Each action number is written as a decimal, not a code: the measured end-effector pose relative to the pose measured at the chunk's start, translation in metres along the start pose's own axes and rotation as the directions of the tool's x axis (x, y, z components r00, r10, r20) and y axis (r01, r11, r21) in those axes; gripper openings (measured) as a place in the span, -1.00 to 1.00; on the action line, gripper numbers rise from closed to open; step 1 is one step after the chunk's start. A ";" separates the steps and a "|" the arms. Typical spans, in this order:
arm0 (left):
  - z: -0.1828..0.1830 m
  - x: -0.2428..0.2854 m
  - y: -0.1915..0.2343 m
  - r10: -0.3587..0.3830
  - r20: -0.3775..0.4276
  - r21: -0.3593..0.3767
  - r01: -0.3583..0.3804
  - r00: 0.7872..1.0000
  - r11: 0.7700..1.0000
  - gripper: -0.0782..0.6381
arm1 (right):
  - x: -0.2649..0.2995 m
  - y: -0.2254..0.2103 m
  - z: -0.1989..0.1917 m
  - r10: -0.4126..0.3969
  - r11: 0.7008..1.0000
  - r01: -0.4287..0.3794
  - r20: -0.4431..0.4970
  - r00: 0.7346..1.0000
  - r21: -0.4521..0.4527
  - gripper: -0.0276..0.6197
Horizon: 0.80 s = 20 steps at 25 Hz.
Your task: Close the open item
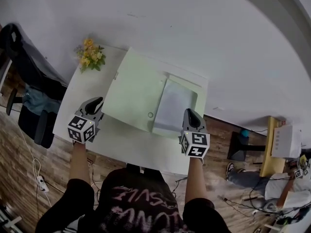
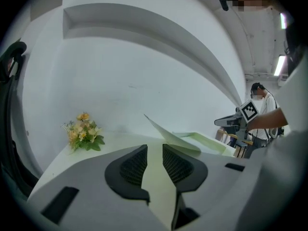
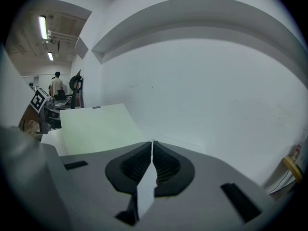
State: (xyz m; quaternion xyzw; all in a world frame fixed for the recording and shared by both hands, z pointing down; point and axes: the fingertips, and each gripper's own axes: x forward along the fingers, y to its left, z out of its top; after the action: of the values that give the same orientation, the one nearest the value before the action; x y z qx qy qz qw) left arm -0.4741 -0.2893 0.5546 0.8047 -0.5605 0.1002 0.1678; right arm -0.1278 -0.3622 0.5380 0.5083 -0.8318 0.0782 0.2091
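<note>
I see the pale green box (image 1: 192, 84) in the middle of the white table (image 1: 126, 144), with its lid (image 1: 133, 89) raised and leaning to the left side. My right gripper (image 1: 190, 114) is just at the box's near edge with its fingers pressed together on nothing. My left gripper (image 1: 95, 103) is beside the lid with a narrow empty gap between its fingers, and the small flowers (image 1: 90, 55) stand at the far left corner.

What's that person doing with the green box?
A person at a white table holds a gripper in each hand. A pale green box lies open, its lid flipped out to the left. The left gripper is by the lid, jaws slightly apart and empty; the right gripper is at the box's near edge, jaws together. The box isn't closed yet.
</note>
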 end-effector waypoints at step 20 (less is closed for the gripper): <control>0.044 0.048 -0.107 -0.152 0.030 0.112 0.147 0.988 0.983 -0.47 | -0.047 -0.073 -0.028 -0.058 0.997 0.057 0.011 0.998 0.061 -0.83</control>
State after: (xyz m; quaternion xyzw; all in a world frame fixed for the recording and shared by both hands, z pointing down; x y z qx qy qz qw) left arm -0.3581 -0.3139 0.5140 0.8543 -0.4953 0.1023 0.1197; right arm -0.0373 -0.3485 0.5371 0.5386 -0.8154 0.0939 0.1903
